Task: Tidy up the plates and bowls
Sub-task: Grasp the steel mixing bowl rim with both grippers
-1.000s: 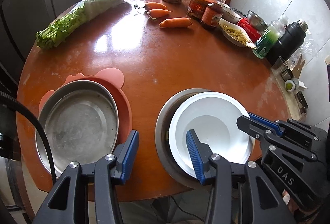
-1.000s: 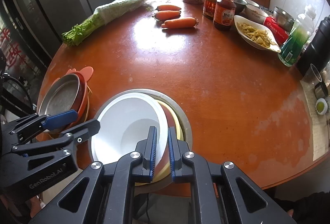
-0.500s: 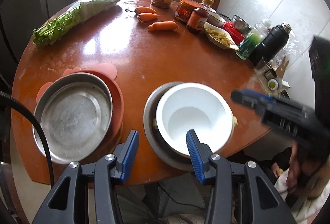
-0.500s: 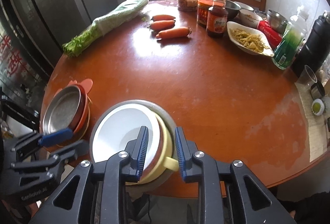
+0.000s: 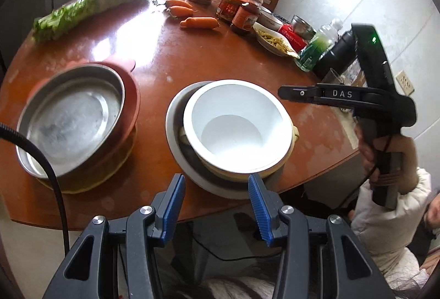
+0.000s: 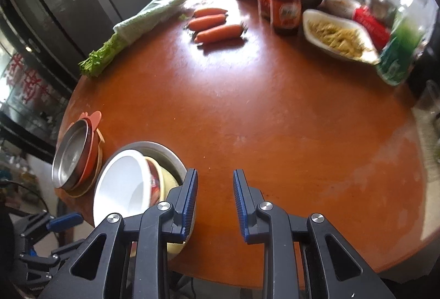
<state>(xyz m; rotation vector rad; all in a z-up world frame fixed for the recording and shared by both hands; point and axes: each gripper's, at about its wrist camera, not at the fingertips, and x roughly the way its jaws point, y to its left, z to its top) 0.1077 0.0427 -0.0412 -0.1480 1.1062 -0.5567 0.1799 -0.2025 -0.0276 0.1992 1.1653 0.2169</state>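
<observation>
A white bowl [image 5: 236, 124] tops the stack near the counter [image 6: 275, 112] edge, beside a steel plate [image 5: 71, 117]; both the left gripper [image 5: 217, 205] and right gripper [image 6: 214, 200] hang parted, empty; carrots [image 6: 217, 24] and bottles stand beyond.

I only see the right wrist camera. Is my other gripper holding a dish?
Observer: No. The left gripper is open, with nothing between its blue pads, just short of the white round bowl.
Operator: Who's holding my right gripper?
Observer: A hand in a white sleeve grips the black handle of the right gripper.
Operator: Is it switched on?
Observer: I can't say for sure, but a small green light glows on its black body.
</observation>
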